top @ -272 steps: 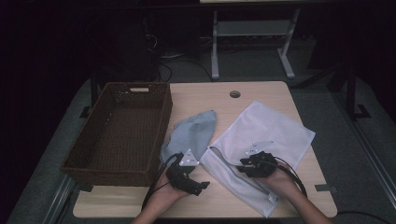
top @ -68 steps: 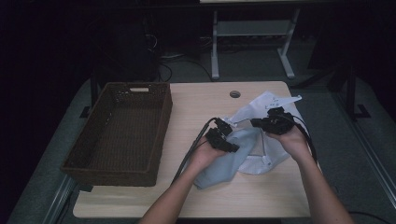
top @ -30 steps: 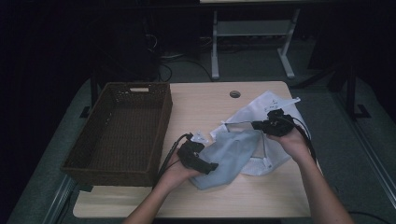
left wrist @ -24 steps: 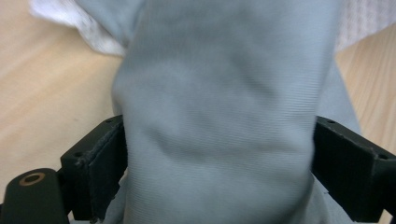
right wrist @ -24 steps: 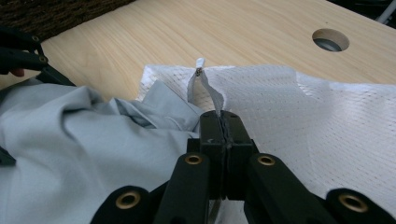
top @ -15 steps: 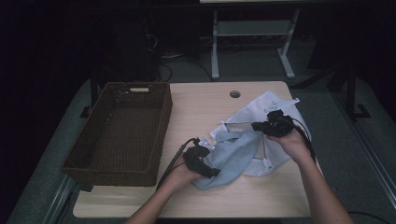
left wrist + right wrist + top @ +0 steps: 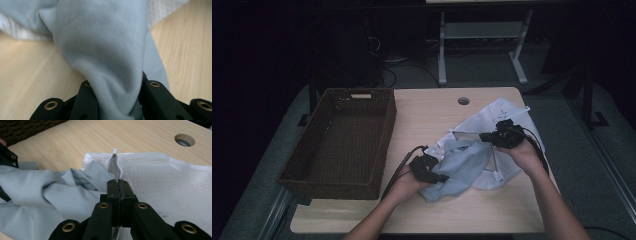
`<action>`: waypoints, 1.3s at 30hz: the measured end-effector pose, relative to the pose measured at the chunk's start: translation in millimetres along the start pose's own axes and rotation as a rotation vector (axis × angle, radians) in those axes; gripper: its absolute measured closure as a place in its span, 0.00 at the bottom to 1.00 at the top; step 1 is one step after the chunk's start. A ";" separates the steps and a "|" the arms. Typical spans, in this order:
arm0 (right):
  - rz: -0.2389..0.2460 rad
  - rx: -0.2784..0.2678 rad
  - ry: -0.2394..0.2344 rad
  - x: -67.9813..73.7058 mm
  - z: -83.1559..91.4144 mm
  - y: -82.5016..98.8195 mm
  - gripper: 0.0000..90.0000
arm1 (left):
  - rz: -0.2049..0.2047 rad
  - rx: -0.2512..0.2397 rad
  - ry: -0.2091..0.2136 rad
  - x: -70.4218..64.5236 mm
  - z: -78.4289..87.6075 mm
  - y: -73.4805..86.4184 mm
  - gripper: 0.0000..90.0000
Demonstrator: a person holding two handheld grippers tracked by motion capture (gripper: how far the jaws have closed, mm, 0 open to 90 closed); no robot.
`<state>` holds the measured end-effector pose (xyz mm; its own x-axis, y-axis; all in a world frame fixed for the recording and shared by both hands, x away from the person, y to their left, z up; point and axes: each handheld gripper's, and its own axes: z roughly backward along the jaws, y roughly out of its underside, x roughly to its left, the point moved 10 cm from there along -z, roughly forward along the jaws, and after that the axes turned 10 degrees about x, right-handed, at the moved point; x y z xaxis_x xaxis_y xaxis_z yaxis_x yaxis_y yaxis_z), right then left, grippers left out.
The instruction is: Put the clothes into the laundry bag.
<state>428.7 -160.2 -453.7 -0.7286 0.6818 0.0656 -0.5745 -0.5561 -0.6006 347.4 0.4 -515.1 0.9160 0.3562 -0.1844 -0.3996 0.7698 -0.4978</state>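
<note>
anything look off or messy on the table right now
Nothing is damaged or spilled. The blue cloth lies bunched, half inside the white mesh bag, a fold pinched in the left tongs, whose jaws have just been closing. The right tongs clamp the bag's edge. The basket is empty.

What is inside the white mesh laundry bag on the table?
Part of the light blue cloth lies inside the white mesh laundry bag; its other end hangs outside. Anything deeper is covered.

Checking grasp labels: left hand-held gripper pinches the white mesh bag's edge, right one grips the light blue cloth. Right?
Swapped. In the left gripper view the left hand-held gripper clamps the light blue cloth; in the right gripper view the right hand-held gripper pinches the white mesh bag edge.
</note>
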 end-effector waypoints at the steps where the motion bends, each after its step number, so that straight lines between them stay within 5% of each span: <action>1: 0.010 -0.002 -0.003 1.6 0.1 -0.8 0.98 | -0.004 -0.004 0.000 -1.3 1.7 -3.2 0.82; 11: 0.054 -0.020 -0.037 24.3 8.0 -10.4 0.98 | -0.021 -0.033 0.021 -5.1 -6.2 -35.3 0.81; 16: 0.058 -0.009 -0.037 25.2 6.4 -8.5 0.98 | 0.012 -0.007 0.051 -3.2 -20.0 -31.1 0.62; 21: 0.057 0.011 -0.044 25.1 2.9 -2.3 0.98 | 0.029 -0.020 0.040 -1.3 -3.3 -25.1 0.42; 25: 0.065 0.018 -0.055 32.1 4.6 2.6 0.98 | 0.044 -0.057 -0.004 6.1 16.7 -18.5 0.35; 31: 0.079 0.008 -0.114 50.3 11.9 6.4 0.98 | 0.106 -0.088 -0.044 25.7 34.1 -7.6 0.38; 39: 0.120 0.006 -0.148 71.4 13.3 11.4 0.98 | 0.126 -0.110 -0.079 41.4 25.3 -15.2 0.44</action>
<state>365.1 -124.1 -445.3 -0.8386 0.5334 0.1108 -0.4822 -0.6322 -0.6065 390.4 16.8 -493.8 0.8516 0.4900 -0.1861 -0.5006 0.6552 -0.5658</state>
